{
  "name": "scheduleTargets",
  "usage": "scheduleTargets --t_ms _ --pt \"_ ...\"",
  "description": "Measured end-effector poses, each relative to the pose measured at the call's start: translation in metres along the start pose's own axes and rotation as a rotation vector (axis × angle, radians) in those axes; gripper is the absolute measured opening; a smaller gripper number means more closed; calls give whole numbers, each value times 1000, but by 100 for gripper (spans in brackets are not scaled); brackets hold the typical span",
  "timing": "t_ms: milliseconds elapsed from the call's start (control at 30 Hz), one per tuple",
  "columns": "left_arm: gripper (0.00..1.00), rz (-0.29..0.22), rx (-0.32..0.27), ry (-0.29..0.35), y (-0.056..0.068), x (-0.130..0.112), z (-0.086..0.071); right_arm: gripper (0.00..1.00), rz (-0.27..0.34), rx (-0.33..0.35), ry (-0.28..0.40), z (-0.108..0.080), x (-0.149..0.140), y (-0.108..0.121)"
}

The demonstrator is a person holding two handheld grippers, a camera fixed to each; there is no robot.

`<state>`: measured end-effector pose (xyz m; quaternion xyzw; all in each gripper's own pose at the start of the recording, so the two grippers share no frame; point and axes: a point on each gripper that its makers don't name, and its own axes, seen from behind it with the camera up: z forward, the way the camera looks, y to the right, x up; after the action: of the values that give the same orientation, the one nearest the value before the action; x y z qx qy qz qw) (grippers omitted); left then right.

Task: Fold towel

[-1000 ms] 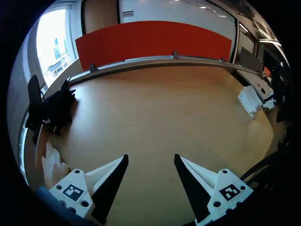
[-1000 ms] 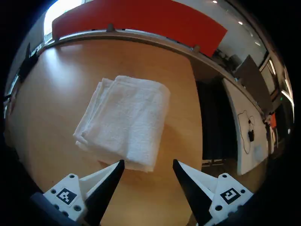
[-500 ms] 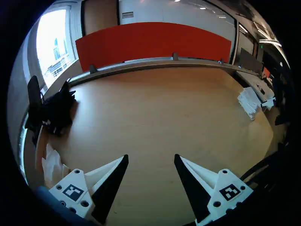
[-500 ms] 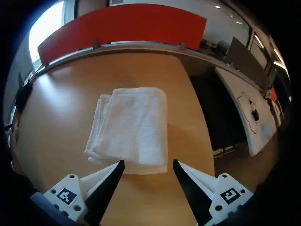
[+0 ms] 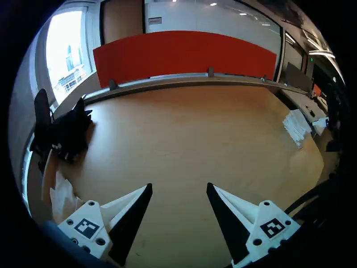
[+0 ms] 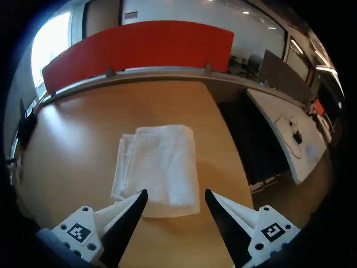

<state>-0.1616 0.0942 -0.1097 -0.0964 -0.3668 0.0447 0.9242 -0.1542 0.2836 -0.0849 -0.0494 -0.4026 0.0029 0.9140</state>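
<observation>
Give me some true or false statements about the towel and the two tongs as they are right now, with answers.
1. The white towel lies folded on the wooden table. True.
2. The right tongs are clamped on the towel. False: they are open, and the fingers stand apart at the towel's near edge.
3. The left tongs are open over bare tabletop. True.
4. A blue divider stands along the table's far edge. False: the divider is red.

The white towel (image 6: 160, 167) lies folded in a neat rectangle, flat on the wooden table (image 6: 76, 143).
</observation>
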Motion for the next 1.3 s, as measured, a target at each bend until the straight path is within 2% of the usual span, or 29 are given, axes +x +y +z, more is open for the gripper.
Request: scheduleTargets --t_ms 300,567,967,1300 --pt "90 -16 11 35 -7 13 -4 100 47 -27 210 -24 46 -13" --pt "90 -27 20 62 -13 22 -7 100 72 -68 349 -42 71 -19" --pt "90 -48 28 112 -19 37 -5 99 49 -85 435 -56 83 -35" --pt "90 -89 97 299 -42 93 -10 100 53 -61 505 -70 102 -53"
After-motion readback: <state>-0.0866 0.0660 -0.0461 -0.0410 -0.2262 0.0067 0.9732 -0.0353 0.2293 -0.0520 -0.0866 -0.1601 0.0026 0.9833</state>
